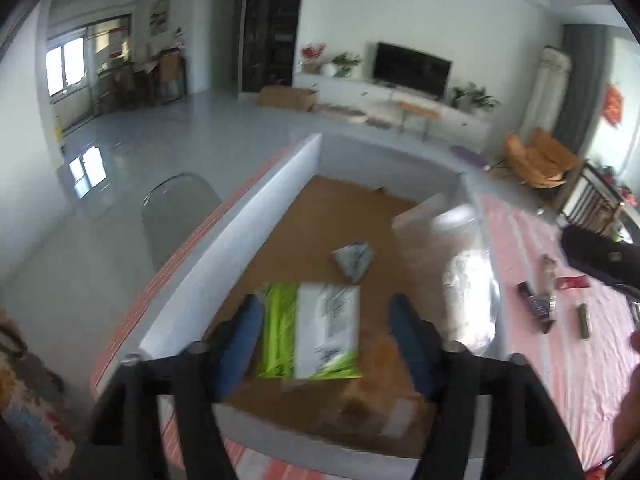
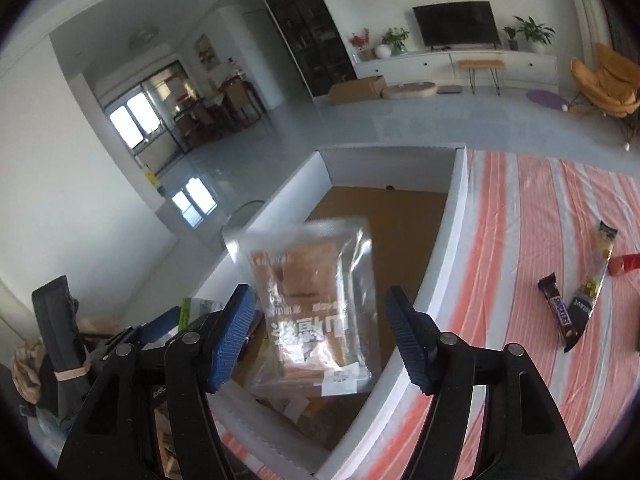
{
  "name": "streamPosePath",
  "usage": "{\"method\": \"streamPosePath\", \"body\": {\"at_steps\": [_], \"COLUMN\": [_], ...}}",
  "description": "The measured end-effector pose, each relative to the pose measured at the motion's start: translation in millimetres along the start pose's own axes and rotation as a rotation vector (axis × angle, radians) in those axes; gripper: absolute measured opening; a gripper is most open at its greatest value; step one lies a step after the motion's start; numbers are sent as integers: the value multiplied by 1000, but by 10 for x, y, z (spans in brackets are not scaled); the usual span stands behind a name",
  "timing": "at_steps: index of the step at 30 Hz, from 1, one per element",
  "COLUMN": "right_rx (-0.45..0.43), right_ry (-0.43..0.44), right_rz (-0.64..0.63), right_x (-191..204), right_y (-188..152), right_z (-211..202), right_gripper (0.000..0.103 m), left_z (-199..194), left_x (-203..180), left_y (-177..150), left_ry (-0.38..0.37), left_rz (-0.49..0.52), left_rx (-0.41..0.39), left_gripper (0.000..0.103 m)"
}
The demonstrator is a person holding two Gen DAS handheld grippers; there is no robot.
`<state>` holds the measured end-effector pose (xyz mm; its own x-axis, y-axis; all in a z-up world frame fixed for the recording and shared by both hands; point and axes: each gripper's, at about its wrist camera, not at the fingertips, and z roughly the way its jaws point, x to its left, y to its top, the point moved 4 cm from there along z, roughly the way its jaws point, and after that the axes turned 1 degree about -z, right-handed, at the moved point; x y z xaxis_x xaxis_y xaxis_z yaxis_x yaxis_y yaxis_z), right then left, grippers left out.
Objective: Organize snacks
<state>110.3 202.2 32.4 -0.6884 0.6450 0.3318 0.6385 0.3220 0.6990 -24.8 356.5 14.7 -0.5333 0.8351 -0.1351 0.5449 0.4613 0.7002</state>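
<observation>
blue-padded left gripper (image 1: 324,312) sat nearest the lens, jaws spread wide with nothing pinched; the green-and-white packet (image 1: 310,332) showed in the gap between them but the pads stood clear of it. that packet lay flat inside the white box (image 1: 256,216), long axis running roughly away from the camera, green strip along its left side and near end. small grey packet (image 1: 354,260) lay just beyond it on the brown floor of the box, corner pointing away.

right gripper (image 2: 322,336) was also wide open, gripping nothing; the silver pouch (image 2: 316,304) with brownish contents sat between the fingers without contact, blurred, long axis running away from the camera, printed text upside down at the near end. cannot tell whether it was resting in the box or in the air.

outside, on the striped cloth (image 2: 520,240), snickers bar (image 2: 560,316) and clear snack stick (image 2: 596,268) lay side by side, both angled, well apart from the box.
</observation>
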Motion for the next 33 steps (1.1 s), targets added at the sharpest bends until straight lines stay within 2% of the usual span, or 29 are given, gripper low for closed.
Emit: {"method": "streamPosePath", "body": {"at_steps": [2, 4, 7, 8, 12, 14, 19, 21, 25, 31, 33], "right_rx": [-26, -41, -26, -2, 75, 79, 23, 19, 1, -6, -6], "right_ry": [-35, -115, -306, -389, -628, -702, -831, -847, -840, -811, -809], "right_rz": [-5, 1, 3, 10, 99, 148, 245, 288, 329, 364, 365], "right_x": [-119, -383, -904, -1153, -1969, -2252, -2673, -2782, -2829, -2864, -2858], "right_y": [-136, -289, -646, -826, -1538, -1811, -2191, -2234, -2258, -2295, -2300], "right_z": [-118, -206, -334, -366, -632, -805, -1172, -1201, -1289, -1324, -1322], "right_gripper": [72, 76, 76, 76, 76, 76, 76, 76, 79, 82, 83], "left_z": [52, 74, 74, 66, -42, -80, 18, 183, 615, 1167, 1271], "left_x": [51, -45, -362, -521, -1250, -1671, -2620, -2956, -3208, -3267, -3271], "left_y": [-51, -71, -116, -136, -276, -443, -936, -1111, -1406, -1595, -1653], "left_ry": [-5, -38, -118, -163, -353, -435, -552, -537, -446, -310, -286], "left_rz": [-24, -25, 7, 23, 122, 199, 369, 418, 478, 510, 522], "left_rx": [14, 14, 0, -2, 17, 38, 144, 173, 190, 195, 198], "left_gripper": [79, 83, 84, 85, 92, 96, 98, 98, 98, 98, 98]}}
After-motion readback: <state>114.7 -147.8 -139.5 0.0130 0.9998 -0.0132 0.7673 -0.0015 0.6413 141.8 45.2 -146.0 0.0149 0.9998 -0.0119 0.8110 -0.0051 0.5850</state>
